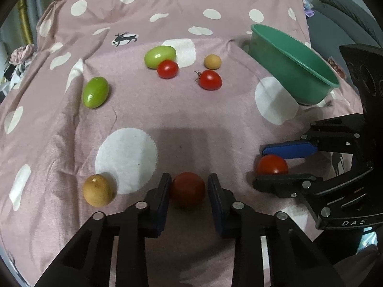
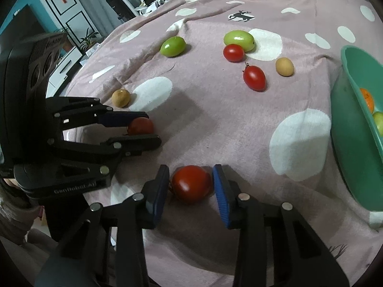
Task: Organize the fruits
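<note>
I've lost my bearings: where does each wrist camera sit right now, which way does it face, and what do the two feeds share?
Left wrist: sits on the left tongs, low over the polka-dot cloth, facing the green basin; its fingers flank a tomato; the right tongs enter from the right.
Right wrist: sits on the right tongs, fingers around another tomato, basin at far right; left tongs at left.
Shared: both tomatoes, loose fruit, deer print, basin.
</note>
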`<state>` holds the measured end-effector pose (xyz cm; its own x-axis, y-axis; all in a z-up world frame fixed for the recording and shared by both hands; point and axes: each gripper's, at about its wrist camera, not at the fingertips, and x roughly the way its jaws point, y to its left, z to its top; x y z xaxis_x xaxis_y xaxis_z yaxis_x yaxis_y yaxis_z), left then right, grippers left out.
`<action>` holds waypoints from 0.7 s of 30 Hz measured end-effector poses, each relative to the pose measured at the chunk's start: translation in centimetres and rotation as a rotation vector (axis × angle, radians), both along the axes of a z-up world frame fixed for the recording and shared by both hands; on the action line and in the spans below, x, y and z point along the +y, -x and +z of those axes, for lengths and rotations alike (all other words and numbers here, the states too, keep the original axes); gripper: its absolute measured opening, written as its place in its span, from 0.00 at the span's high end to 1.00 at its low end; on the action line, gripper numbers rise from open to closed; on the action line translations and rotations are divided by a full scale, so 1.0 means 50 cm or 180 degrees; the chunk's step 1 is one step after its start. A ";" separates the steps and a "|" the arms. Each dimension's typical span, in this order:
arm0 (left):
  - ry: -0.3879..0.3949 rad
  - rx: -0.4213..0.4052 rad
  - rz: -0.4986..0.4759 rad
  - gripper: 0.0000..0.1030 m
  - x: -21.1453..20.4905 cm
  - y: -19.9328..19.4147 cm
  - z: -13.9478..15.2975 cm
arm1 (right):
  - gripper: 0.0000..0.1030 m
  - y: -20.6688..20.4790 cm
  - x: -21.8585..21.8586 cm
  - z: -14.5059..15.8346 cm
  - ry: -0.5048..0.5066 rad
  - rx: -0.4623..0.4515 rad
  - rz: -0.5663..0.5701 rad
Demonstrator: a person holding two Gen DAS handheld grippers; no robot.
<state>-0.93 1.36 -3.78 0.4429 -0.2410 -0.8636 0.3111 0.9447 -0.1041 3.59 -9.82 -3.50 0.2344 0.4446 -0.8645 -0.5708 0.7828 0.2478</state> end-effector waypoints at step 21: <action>0.0222 -0.0158 0.0016 0.73 -0.002 0.011 0.048 | 0.69 0.023 -0.043 0.034 -0.0331 -0.0130 -0.0234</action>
<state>-1.48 1.25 -1.38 0.4861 -0.2976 -0.8217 0.3127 0.9372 -0.1544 2.44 -11.98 -1.79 0.3038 0.5116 -0.8037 -0.5241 0.7942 0.3075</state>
